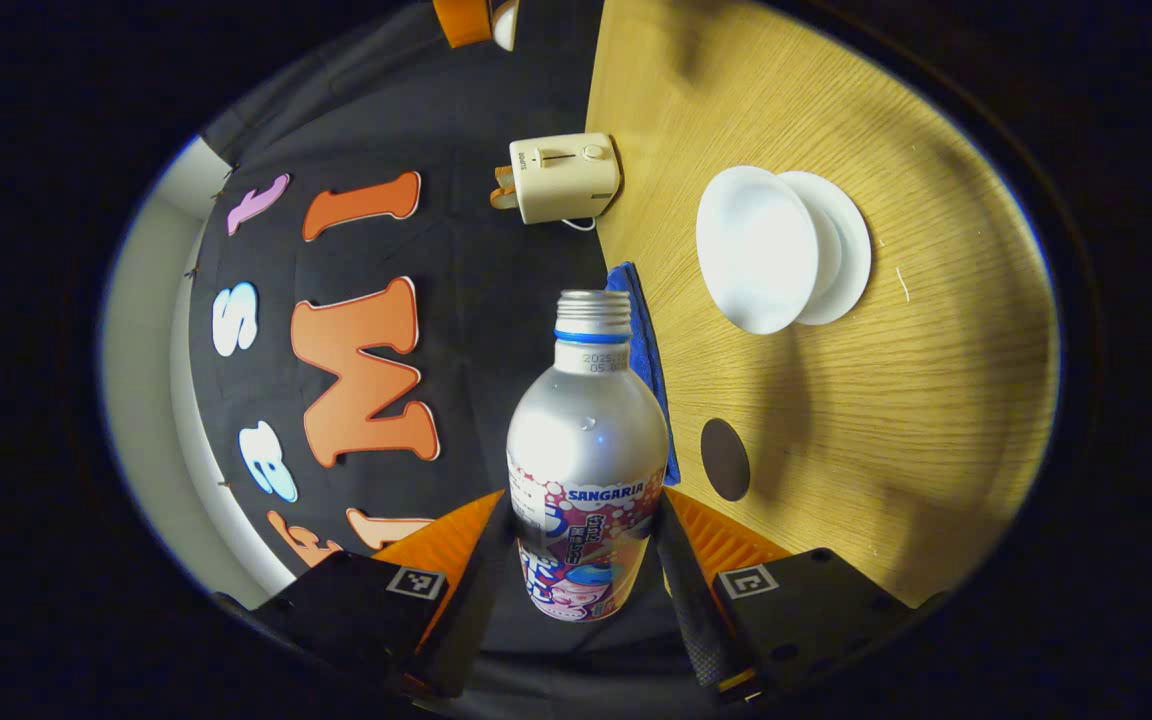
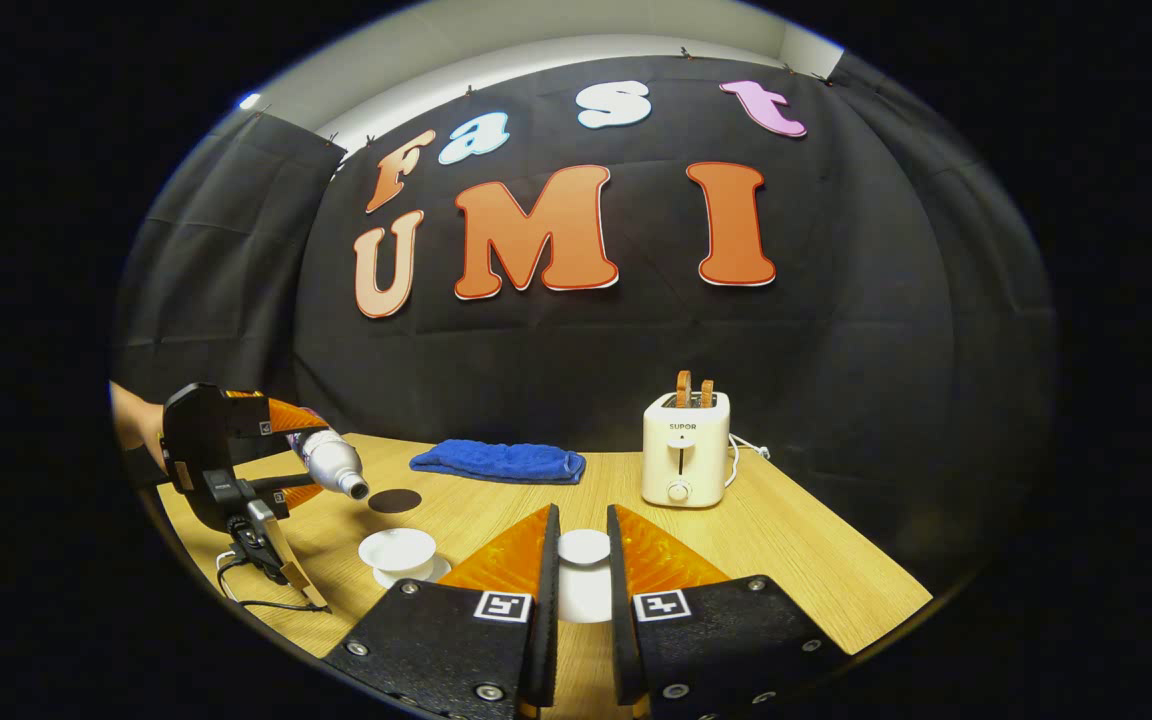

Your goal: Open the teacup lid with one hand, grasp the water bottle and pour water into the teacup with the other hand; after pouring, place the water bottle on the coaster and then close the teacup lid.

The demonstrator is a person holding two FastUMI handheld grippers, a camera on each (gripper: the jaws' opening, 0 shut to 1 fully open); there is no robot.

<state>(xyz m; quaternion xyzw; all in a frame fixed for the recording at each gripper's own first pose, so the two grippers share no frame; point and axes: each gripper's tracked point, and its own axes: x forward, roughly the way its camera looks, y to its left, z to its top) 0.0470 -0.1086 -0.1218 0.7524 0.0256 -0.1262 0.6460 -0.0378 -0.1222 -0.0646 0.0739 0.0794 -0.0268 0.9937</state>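
My left tongs clamp the water bottle, tipped toward the open teacup; my right tongs pinch the lid. Pouring is in hand; next, tilt further over the cup. Farther off lies the coaster. Any stream is too faint to discern.

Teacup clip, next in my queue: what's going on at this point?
The left gripper holds the water bottle tipped on its side, mouth toward the open teacup on the wooden table. The right gripper holds the white lid off to the side. The dark coaster lies bare.
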